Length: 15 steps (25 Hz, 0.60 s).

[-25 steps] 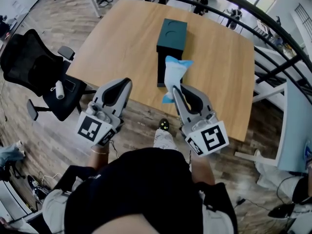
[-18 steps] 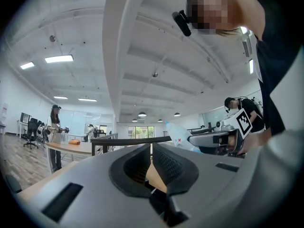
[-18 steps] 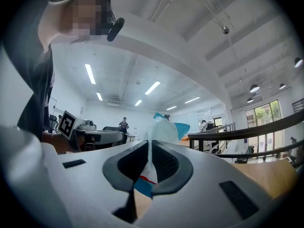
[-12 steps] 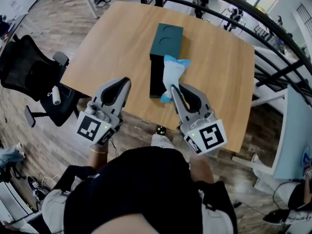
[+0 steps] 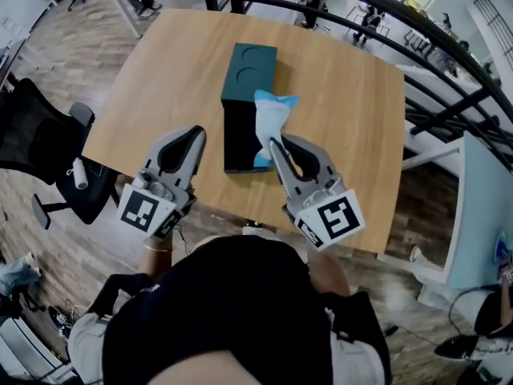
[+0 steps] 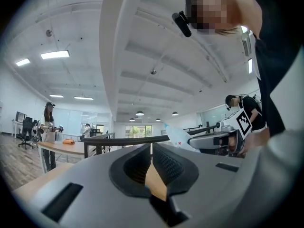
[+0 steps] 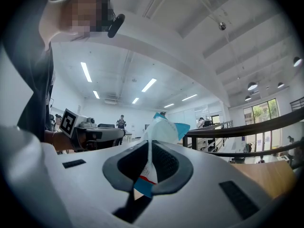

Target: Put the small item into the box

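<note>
Packet of white film with blue ends, pinched by its lower part between the closed pads of the right gripper, the rest standing up past the tips. A red line and a blue band show at the pinched corner; any print there is too small to read. The head view adds what that view lacks: the packet overlaps the near, dark half of the teal box, which lies at 11 o'clock from the right gripper on the wooden table — that half is probably the open base. Two round recesses mark the box's far part. At 9 o'clock the left gripper is closed on nothing — in its own view the left gripper has its pads meeting, wood colour behind. Each gripper's cube bears a black square marker.
</note>
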Available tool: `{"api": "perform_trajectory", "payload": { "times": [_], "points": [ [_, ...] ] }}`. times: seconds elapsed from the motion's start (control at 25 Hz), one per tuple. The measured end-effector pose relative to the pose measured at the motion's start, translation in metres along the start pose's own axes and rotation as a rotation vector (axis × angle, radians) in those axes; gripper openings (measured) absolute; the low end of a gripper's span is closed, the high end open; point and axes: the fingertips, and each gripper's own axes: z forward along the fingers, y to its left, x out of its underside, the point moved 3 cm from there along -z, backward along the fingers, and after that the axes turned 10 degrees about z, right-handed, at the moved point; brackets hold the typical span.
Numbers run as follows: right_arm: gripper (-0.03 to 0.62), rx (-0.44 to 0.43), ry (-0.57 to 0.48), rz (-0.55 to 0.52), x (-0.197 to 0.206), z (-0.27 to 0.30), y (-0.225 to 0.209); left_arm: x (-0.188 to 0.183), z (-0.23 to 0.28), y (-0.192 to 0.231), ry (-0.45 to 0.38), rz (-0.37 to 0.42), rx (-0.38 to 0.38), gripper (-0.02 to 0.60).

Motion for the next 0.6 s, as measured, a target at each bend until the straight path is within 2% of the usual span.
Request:
{"api": "perform_trajectory", "payload": {
  "times": [0.28, 0.6],
  "points": [
    [0.034, 0.022, 0.029, 0.019, 0.013, 0.004, -0.012, 0.010, 0.004, 0.004, 0.024, -0.007, 0.008, 0.021],
    [0.034, 0.118, 0.083, 0.035, 0.028, 0.050, -0.012, 0.028, 0.009, 0.056, 0.030, -0.028, 0.071, 0.021]
  ]
}}
